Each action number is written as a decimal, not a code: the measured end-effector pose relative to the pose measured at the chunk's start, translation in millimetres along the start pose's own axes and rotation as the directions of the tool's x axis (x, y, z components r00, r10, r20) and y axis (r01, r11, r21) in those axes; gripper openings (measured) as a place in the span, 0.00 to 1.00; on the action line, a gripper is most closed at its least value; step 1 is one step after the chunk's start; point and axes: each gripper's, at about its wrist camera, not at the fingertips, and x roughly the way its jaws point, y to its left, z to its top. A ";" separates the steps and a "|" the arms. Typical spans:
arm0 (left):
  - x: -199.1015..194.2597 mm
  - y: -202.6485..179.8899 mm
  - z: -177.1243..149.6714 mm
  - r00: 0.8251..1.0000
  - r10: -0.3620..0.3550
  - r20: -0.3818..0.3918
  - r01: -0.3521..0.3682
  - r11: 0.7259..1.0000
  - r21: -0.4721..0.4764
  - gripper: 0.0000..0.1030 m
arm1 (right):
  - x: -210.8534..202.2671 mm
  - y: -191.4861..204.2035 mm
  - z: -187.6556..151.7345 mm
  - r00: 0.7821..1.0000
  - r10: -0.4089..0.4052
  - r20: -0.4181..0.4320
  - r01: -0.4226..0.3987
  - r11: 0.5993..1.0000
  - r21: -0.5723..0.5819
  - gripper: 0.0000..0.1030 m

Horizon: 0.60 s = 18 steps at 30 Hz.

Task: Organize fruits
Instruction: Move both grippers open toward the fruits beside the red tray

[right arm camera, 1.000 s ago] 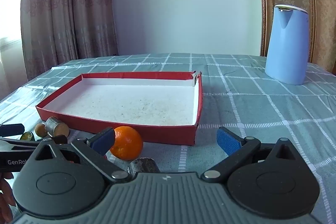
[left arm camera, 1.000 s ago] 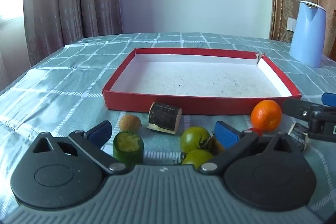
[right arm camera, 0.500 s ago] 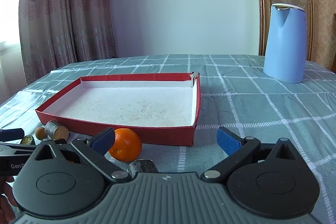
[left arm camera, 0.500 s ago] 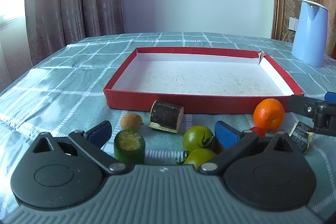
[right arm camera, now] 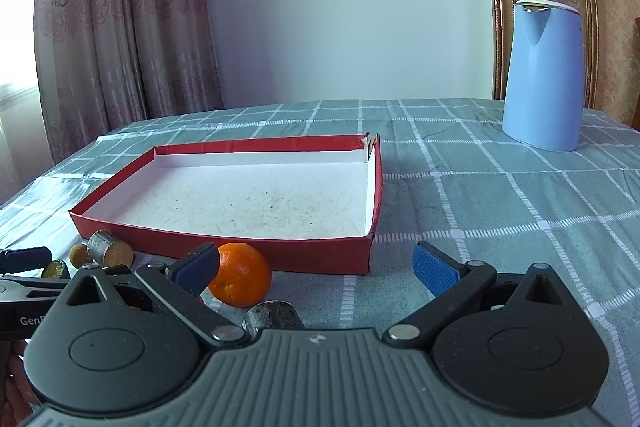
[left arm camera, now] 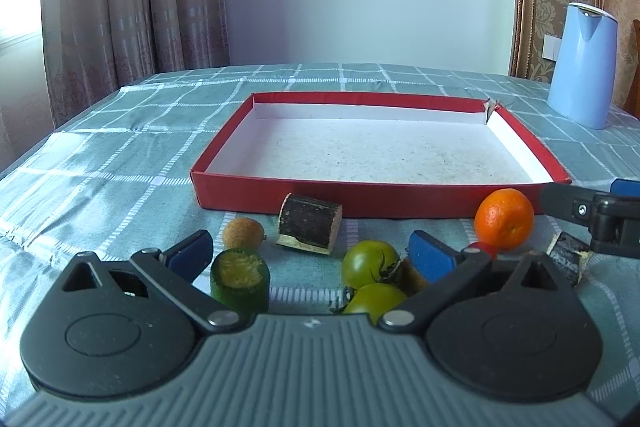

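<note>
A shallow red box with a white inside sits on the table; it also shows in the right wrist view. In front of it lie an orange, two green tomatoes, a green cucumber chunk, a small brown kiwi, a dark cane piece and a second dark piece. My left gripper is open and empty, low over the cucumber chunk and tomatoes. My right gripper is open and empty, with the orange by its left finger.
A light blue kettle stands at the back right of the table. A green checked cloth covers the table. Curtains hang at the left. The other gripper's arm reaches in at the right of the left wrist view.
Both cameras have risen and pulled back slightly, so the box and fruit sit a little lower in view. Both grippers stay open. No fruit has moved.
</note>
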 end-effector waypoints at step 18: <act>-13.9 17.5 -5.7 0.999 -0.036 -0.010 0.036 0.999 0.001 1.00 | -0.1 -12.2 0.9 1.000 0.001 0.001 -0.001 0.998 0.055 1.00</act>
